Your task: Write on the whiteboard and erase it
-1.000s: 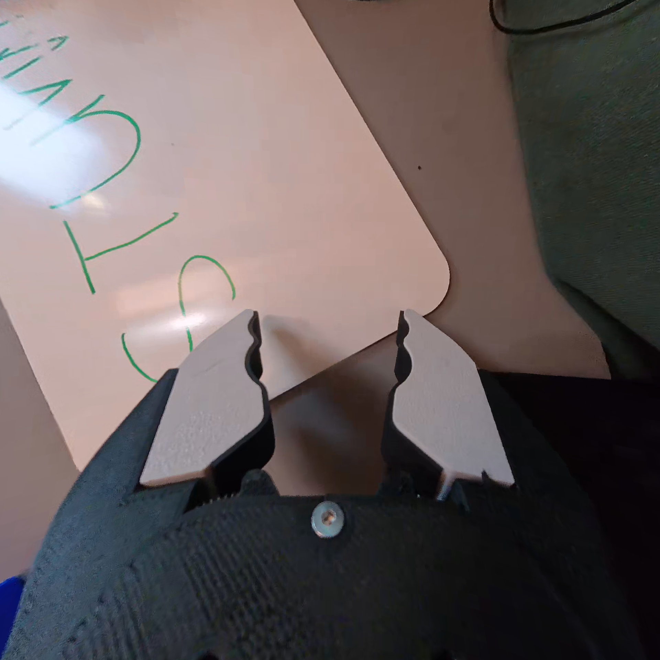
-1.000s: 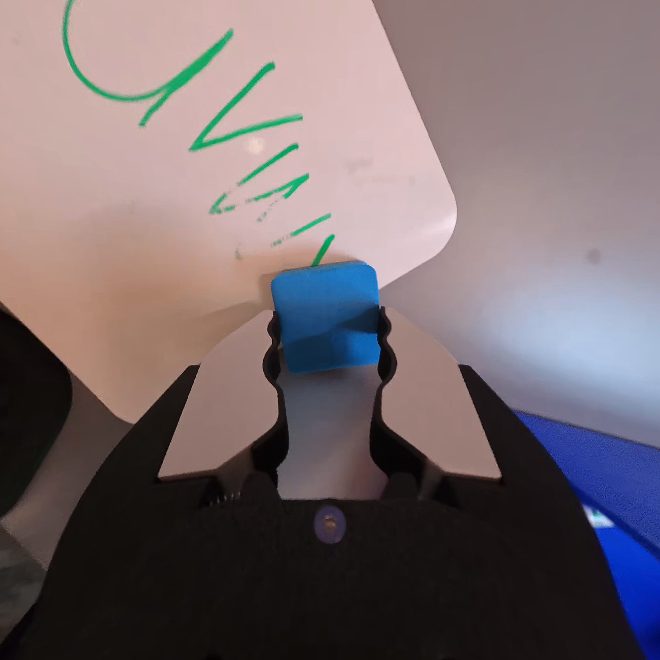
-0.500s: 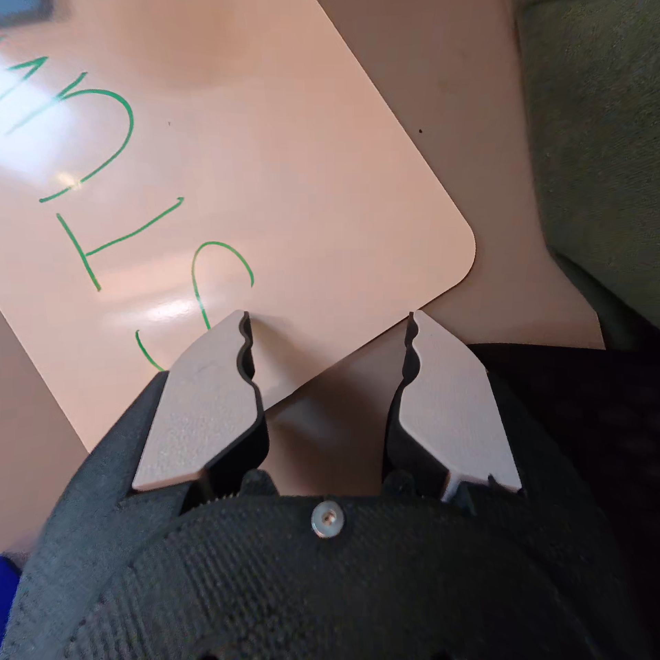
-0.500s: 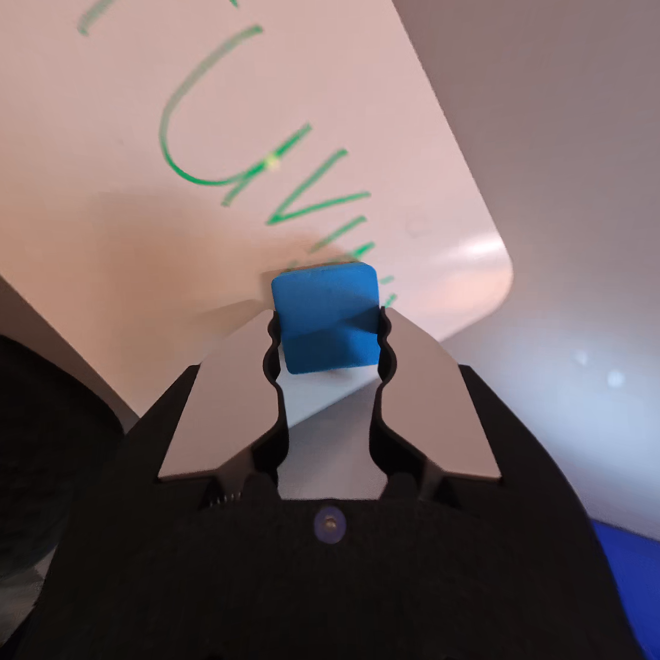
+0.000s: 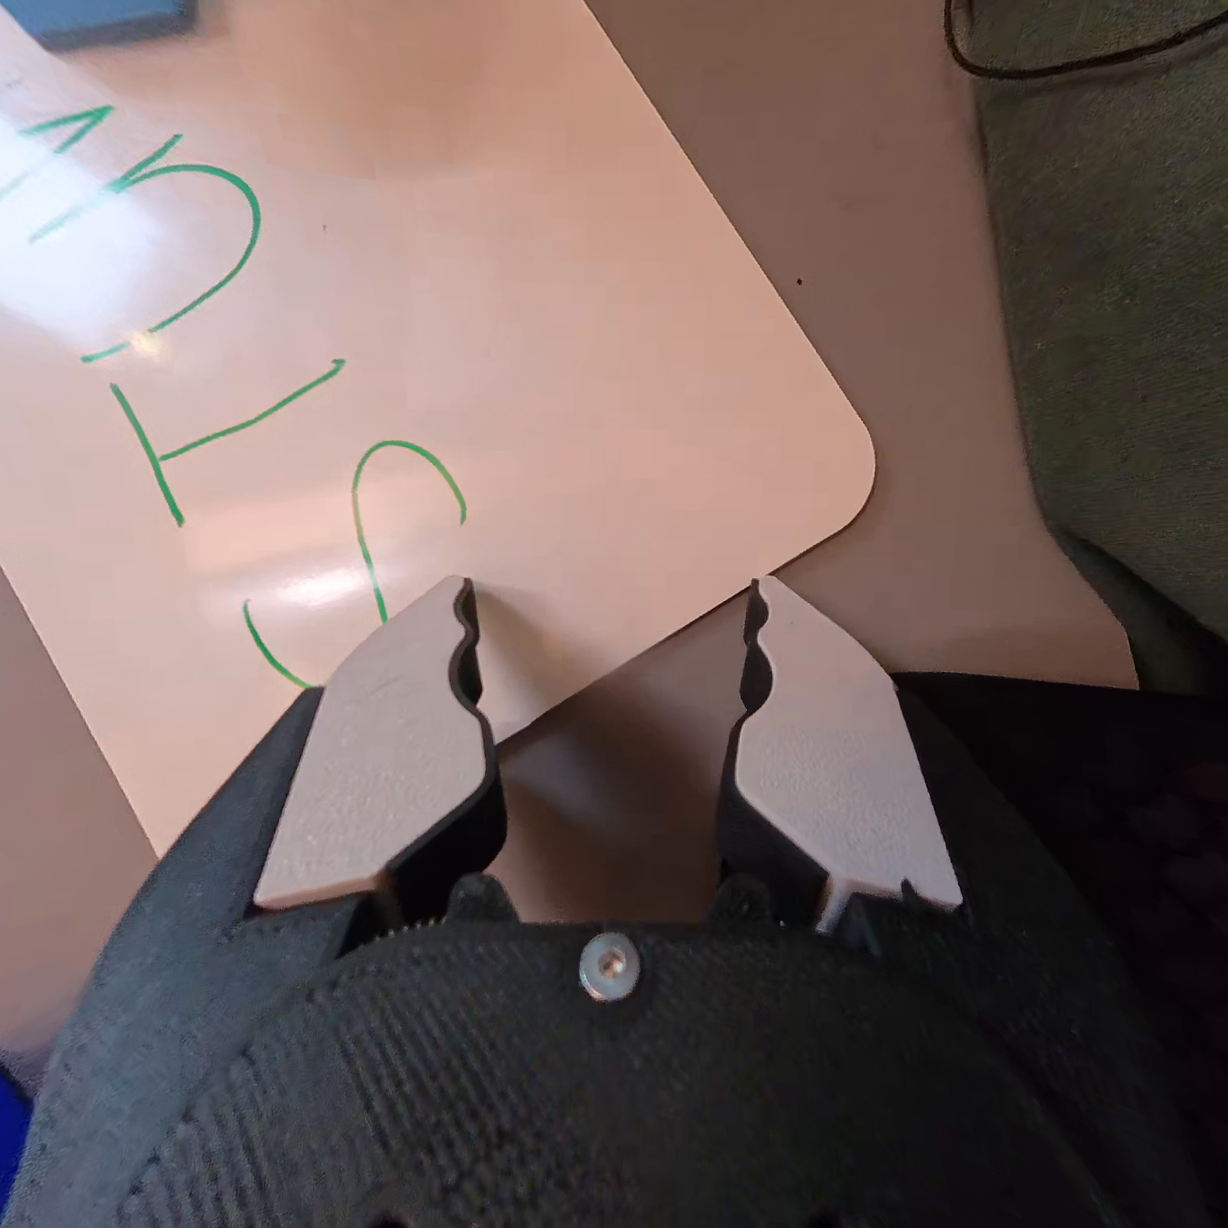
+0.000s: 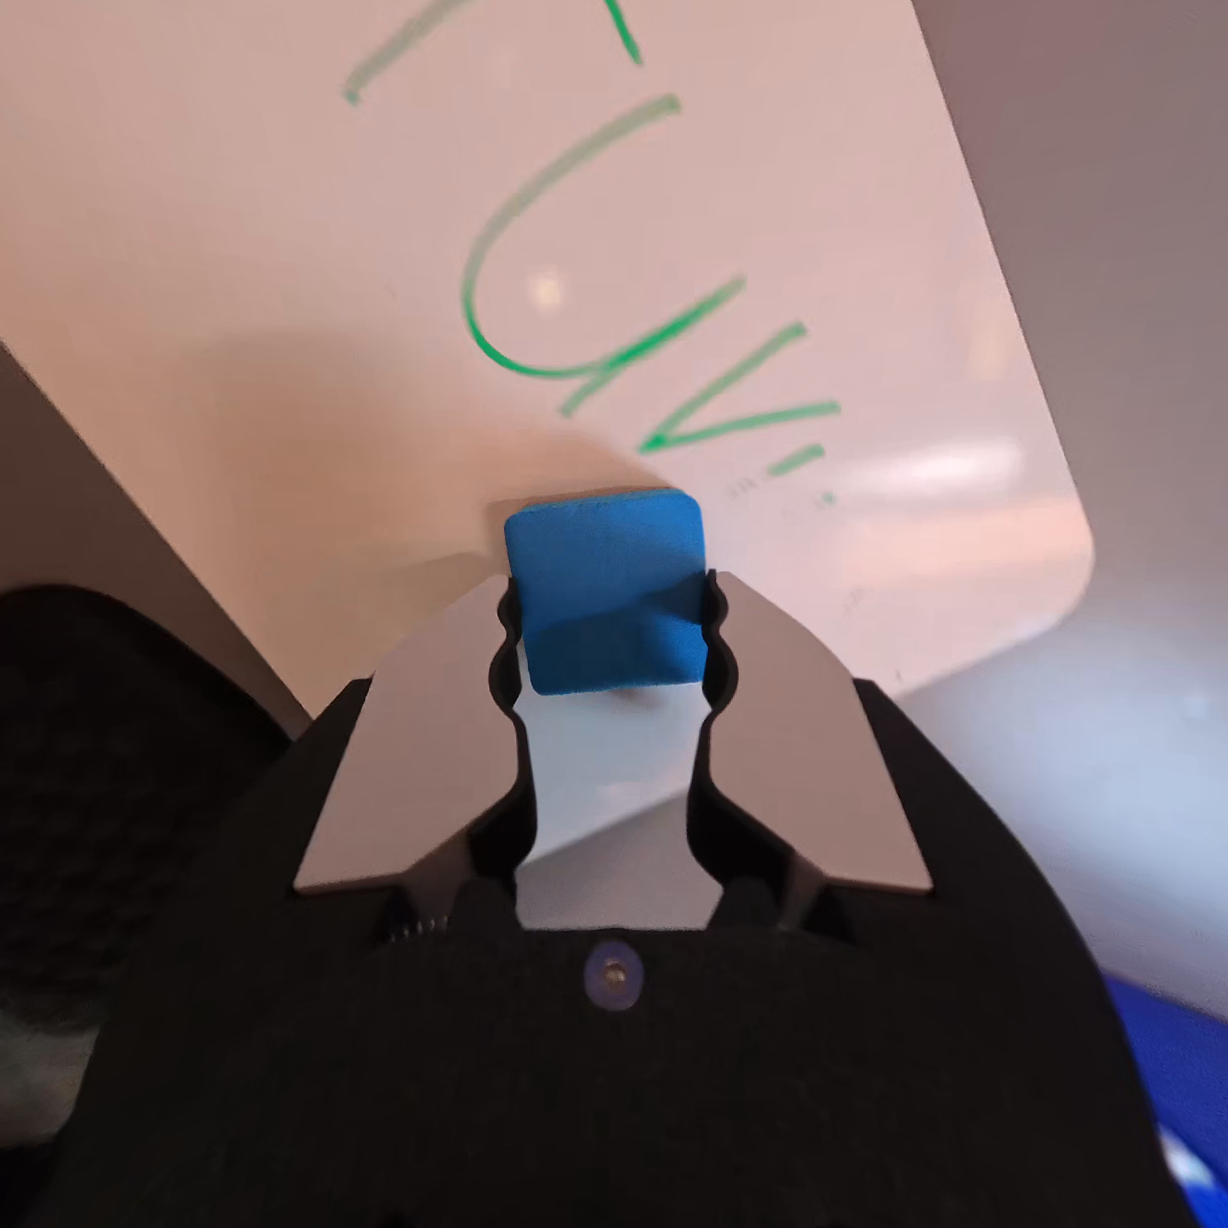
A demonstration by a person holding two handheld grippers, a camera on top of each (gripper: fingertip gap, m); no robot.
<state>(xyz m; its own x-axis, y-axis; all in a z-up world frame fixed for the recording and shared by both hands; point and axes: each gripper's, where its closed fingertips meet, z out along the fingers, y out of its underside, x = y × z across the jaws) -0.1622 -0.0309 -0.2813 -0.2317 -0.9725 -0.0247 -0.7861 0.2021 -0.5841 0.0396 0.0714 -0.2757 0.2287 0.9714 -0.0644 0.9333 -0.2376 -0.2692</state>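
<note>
Since a second ago our right gripper, clamping the blue eraser, has wiped strokes off the whiteboard; erasing is underway, so next we sweep toward 12 o'clock over the remaining green writing, our left gripper empty, spread.

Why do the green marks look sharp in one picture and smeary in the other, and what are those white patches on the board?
Left wrist view: green strokes crisp; white patches are lamp glare on the glossy whiteboard. Right wrist view: strokes smeared by blur, glare near the corner, and a shadow beside the blue eraser.
</note>
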